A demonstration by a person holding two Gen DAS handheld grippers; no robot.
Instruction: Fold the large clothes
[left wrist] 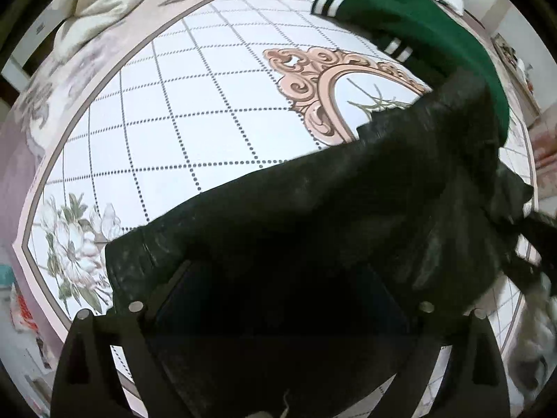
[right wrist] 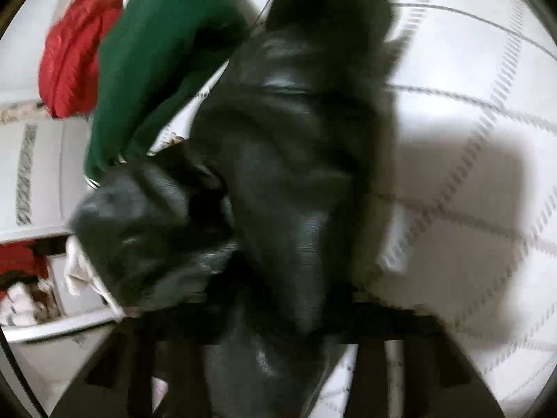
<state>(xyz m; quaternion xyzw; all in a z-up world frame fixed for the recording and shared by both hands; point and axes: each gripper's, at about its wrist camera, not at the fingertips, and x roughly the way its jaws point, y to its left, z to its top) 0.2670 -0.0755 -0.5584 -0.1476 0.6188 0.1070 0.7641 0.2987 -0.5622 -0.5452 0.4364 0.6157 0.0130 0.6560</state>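
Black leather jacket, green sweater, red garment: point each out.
black leather jacket [left wrist: 313, 209]: left wrist view, its middle panel.
green sweater [left wrist: 428, 31]: left wrist view, sleeve.
red garment [right wrist: 73, 55]: right wrist view, its centre.

The black leather jacket [left wrist: 313, 216] fills the near half of the bed cover [left wrist: 209, 104]; the far left stretch lies open — bounded by a cream blanket [left wrist: 101, 3] at the corner and a green garment [left wrist: 417, 31] on the far right.

Black leather jacket [left wrist: 313, 209], green white-striped garment [left wrist: 417, 28], red cloth [right wrist: 73, 55], white grid-and-floral bedspread [left wrist: 174, 104].
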